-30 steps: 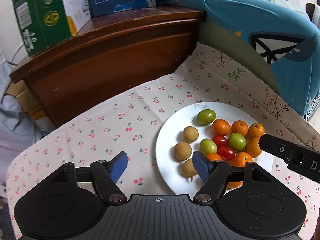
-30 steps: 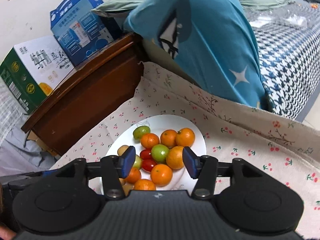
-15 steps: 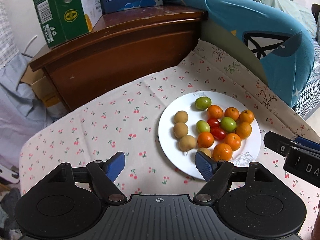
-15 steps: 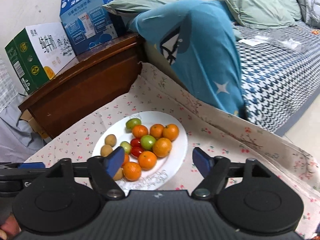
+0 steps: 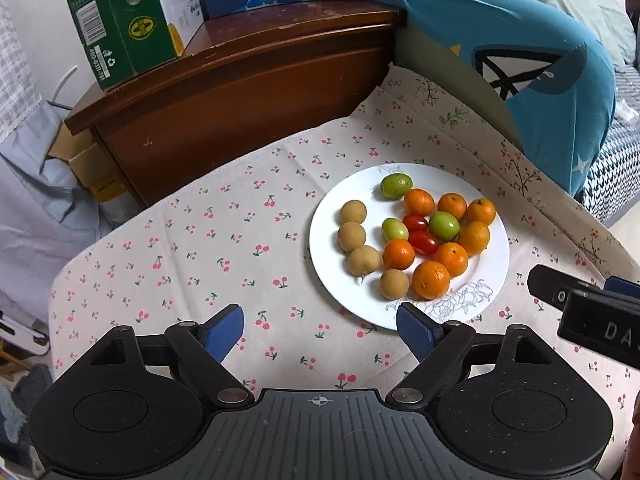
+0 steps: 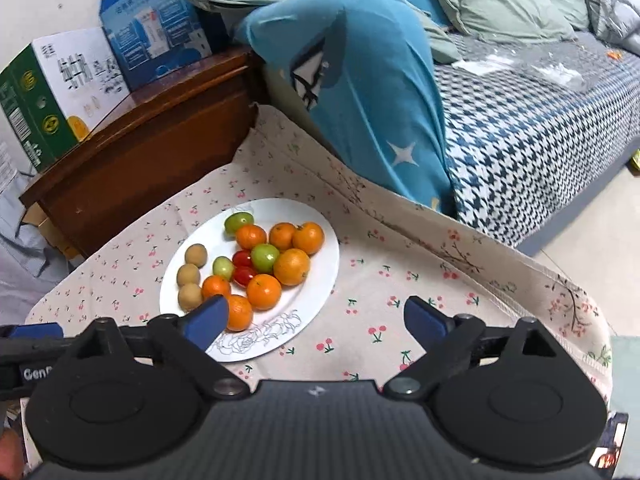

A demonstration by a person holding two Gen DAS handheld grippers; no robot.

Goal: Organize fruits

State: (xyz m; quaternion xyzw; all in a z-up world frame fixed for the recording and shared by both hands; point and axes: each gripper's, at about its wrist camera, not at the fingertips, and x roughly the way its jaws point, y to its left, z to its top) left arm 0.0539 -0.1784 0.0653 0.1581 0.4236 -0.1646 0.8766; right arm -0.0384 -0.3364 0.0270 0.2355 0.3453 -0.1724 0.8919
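A white plate (image 5: 486, 296) (image 6: 320, 276) on the cherry-print cloth holds several oranges (image 5: 431, 280) (image 6: 264, 291), three green fruits (image 5: 444, 225) (image 6: 265, 257), two red tomatoes (image 5: 423, 242) (image 6: 244, 275) and several brown longans (image 5: 352, 236) (image 6: 188, 275). My left gripper (image 5: 320, 322) hovers short of the plate's near-left rim, its jaws opening with nothing between them. My right gripper (image 6: 316, 316) hangs over the cloth at the plate's near-right side. Its jaws are opening wide, also on nothing. Its left pad overlaps the plate's near edge in the picture.
A wooden cabinet (image 5: 240, 80) stands beyond the cloth with a green carton (image 5: 120, 20) and a blue carton (image 6: 156, 28) on top. A teal cushion (image 6: 360, 92) leans on a checkered bed (image 6: 540, 140) to the right. The right gripper's body (image 5: 584, 308) shows at the left view's right edge.
Both grippers have drawn back and up from the plate, which now looks smaller and farther off. Both pairs of jaws stand wider, the right one much more so.
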